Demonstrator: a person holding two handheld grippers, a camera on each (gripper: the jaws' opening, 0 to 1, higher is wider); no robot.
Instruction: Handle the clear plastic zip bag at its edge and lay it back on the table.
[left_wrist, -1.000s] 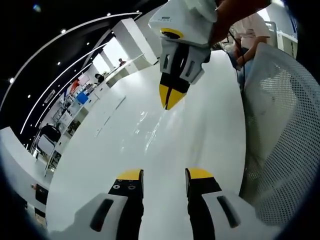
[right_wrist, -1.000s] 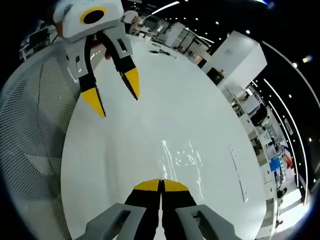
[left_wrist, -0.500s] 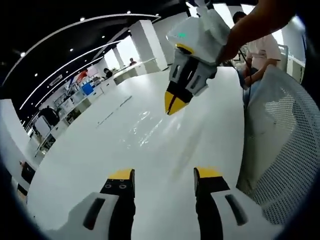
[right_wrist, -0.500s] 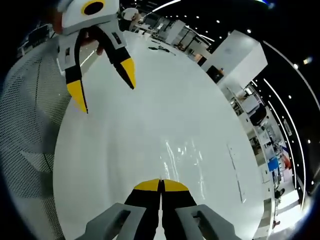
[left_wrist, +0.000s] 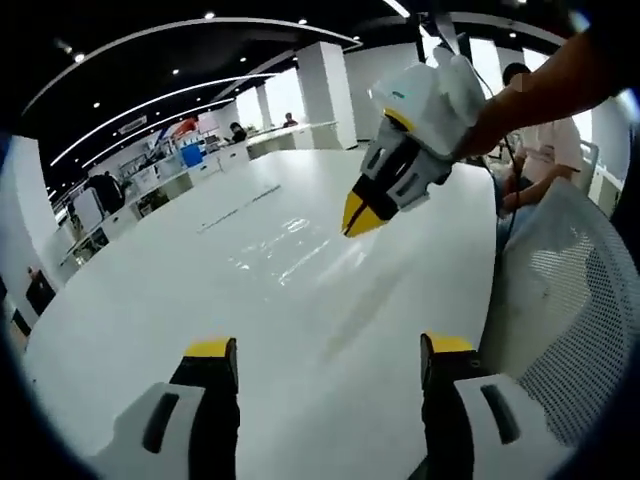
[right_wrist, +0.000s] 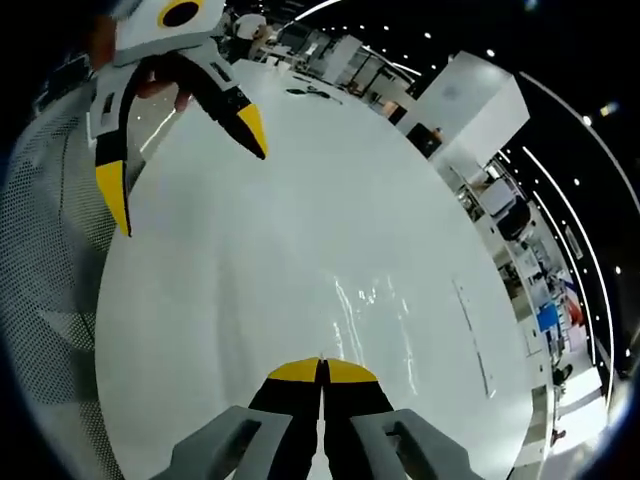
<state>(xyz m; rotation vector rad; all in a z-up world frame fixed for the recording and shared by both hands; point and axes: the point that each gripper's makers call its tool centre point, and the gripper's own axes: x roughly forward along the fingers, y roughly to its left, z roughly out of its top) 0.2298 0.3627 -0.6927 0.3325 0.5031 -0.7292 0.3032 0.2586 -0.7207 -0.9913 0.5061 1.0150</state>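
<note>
Clear plastic zip bag (left_wrist: 290, 255) lies flat on the glossy white surface (left_wrist: 150, 310) — a faint glinting patch between both tongs. Left tongs (left_wrist: 325, 350) hover spread wide apart; right tongs (right_wrist: 322, 372) — yellow tips pressed together — hold nothing. A white mesh chair (left_wrist: 570, 300) stands beside the surface.

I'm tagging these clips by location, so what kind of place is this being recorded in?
Most likely a large open-plan office or lab. A big white table fills the foreground, a white mesh chair stands at its edge, and rows of desks run under long ceiling light strips, with people seated in the background.
</note>
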